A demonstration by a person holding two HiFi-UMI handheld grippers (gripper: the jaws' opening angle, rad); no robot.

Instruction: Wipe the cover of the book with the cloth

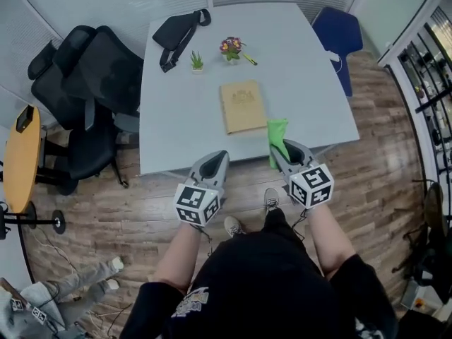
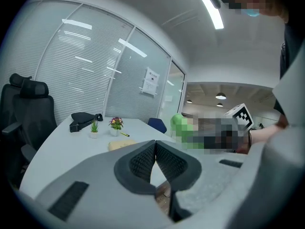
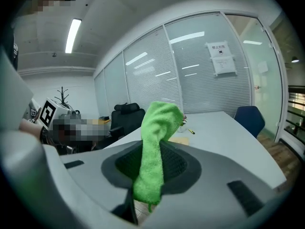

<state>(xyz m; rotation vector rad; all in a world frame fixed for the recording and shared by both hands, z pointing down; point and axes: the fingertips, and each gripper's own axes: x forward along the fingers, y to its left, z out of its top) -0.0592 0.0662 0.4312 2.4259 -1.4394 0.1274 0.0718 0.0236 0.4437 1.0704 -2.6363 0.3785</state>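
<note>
Grips a green cloth tight in the right gripper, upright at the table's near edge, right of its middle. Holds the left gripper clenched on nothing, just off that same edge. Shows the tan book lying flat around the table's middle, nearer the near edge, apart from cloth and both grippers.

Book cover design too small to read. Cloth partly hidden inside right claw. Wall notice print too small, illegible.
</note>
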